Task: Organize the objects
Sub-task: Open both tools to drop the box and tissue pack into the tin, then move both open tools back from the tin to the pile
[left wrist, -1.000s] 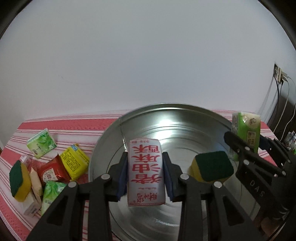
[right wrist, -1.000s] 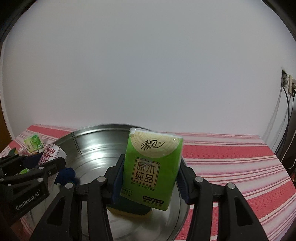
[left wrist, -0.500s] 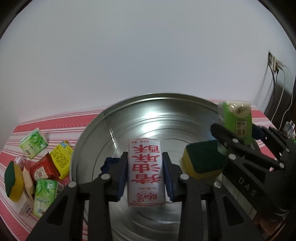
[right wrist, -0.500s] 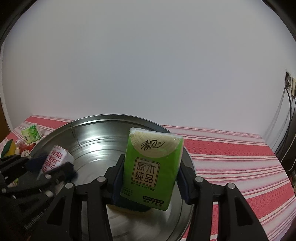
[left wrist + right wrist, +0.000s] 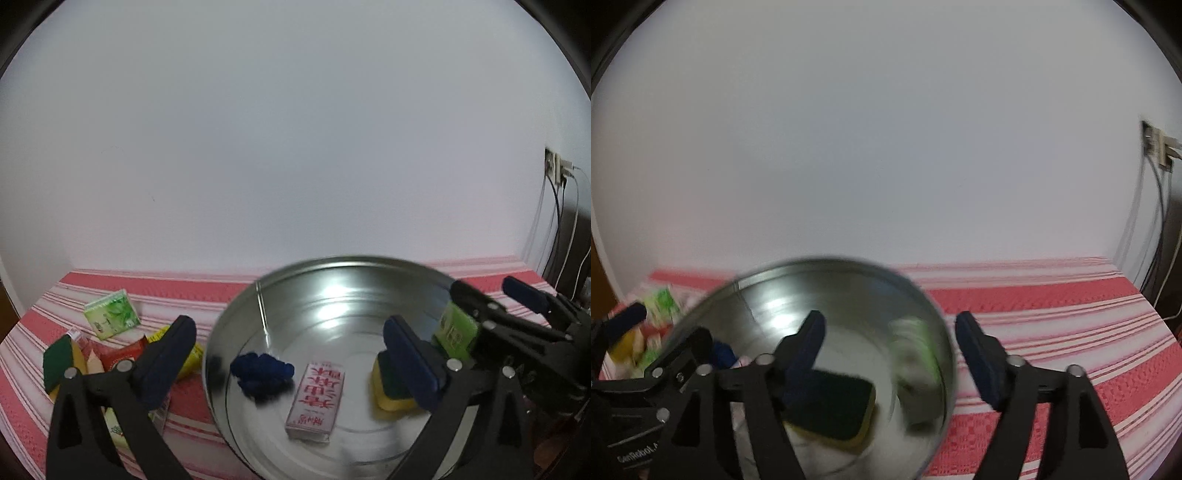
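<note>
Sachet point(image 5: 315, 400) dropped into basin point(image 5: 236, 317) | tissue pack point(image 5: 455, 328) released too | both jaws just opened, empty

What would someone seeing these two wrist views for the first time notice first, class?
The big shiny metal basin fills the middle of the red-striped tablecloth, with a white packet with red lettering, a blue cloth and a green-topped sponge lying inside. Both the left gripper and right gripper stand open over it, jaws just opened. A heap of colourful packets waits left of the basin.
</note>
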`<action>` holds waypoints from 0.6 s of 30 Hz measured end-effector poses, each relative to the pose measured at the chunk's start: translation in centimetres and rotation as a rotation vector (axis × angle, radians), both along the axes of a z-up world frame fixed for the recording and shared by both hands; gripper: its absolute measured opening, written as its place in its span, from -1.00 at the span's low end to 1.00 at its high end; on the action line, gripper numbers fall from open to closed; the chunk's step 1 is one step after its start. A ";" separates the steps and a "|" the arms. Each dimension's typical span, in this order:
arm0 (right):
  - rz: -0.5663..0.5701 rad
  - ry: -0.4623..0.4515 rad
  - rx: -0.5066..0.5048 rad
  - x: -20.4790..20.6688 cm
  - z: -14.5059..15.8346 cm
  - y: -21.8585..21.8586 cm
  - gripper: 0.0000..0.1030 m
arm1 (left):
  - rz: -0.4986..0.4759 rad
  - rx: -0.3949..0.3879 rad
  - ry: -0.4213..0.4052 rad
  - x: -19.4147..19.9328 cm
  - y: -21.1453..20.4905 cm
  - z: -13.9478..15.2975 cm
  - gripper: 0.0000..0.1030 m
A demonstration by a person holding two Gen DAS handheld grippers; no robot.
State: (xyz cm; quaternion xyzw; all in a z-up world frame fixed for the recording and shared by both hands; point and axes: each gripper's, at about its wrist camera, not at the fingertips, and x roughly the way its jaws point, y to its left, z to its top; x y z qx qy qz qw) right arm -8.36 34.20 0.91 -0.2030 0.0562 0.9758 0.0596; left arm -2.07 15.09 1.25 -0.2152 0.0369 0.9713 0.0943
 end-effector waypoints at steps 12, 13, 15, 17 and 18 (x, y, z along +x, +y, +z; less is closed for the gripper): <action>-0.030 0.117 0.001 2.4 1.4 0.3 0.52 | 0.105 -0.010 0.013 -0.2 -1.9 -0.4 0.99; -0.036 0.126 -0.001 2.7 1.4 0.3 0.52 | 0.116 -0.003 0.007 -0.3 -2.3 -0.5 0.99; -0.064 0.153 -0.015 3.4 1.2 0.8 0.52 | 0.135 0.017 -0.013 -0.2 -3.4 -0.5 1.00; -0.083 0.168 -0.067 3.9 0.7 1.2 0.52 | 0.154 0.042 -0.025 0.0 -4.4 -0.5 0.99; -0.081 0.172 -0.091 4.1 0.5 1.2 0.52 | 0.163 0.053 -0.028 0.1 -4.9 -0.5 0.99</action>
